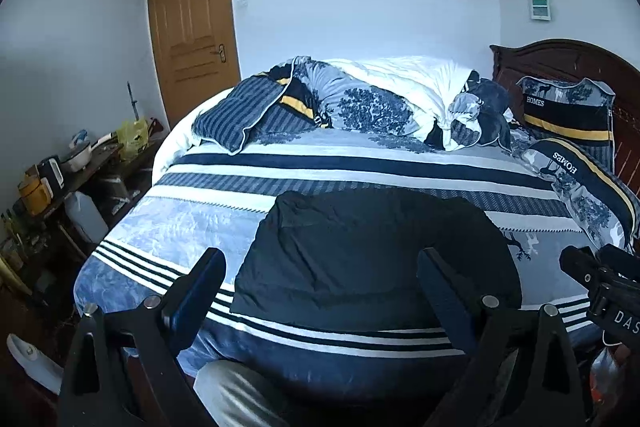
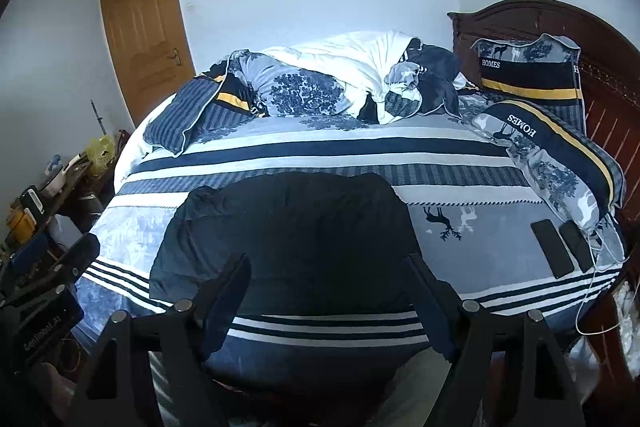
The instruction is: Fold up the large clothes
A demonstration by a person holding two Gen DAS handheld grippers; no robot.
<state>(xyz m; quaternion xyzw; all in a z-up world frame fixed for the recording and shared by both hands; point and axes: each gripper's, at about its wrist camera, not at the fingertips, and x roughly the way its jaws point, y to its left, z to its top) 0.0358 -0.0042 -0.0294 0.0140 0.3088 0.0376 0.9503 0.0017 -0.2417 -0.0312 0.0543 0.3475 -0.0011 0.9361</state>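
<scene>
A dark garment [image 1: 360,259] lies folded into a rough rectangle on the striped blue and white bedspread [image 1: 192,227], near the bed's front edge. It also shows in the right wrist view [image 2: 288,235]. My left gripper [image 1: 322,267] is open and empty, held above the bed's edge in front of the garment. My right gripper [image 2: 328,271] is open and empty too, held a little back from the garment's near edge. The right gripper's body shows at the right of the left wrist view [image 1: 600,279], and the left gripper's body at the left of the right wrist view [image 2: 52,291].
A bunched duvet [image 1: 380,99] and pillows [image 1: 568,115] lie at the bed's far side by the wooden headboard [image 2: 560,27]. Two phones [image 2: 560,243] with a cable lie at the bed's right. A cluttered low table [image 1: 60,179] stands left, and a door [image 1: 192,27] behind.
</scene>
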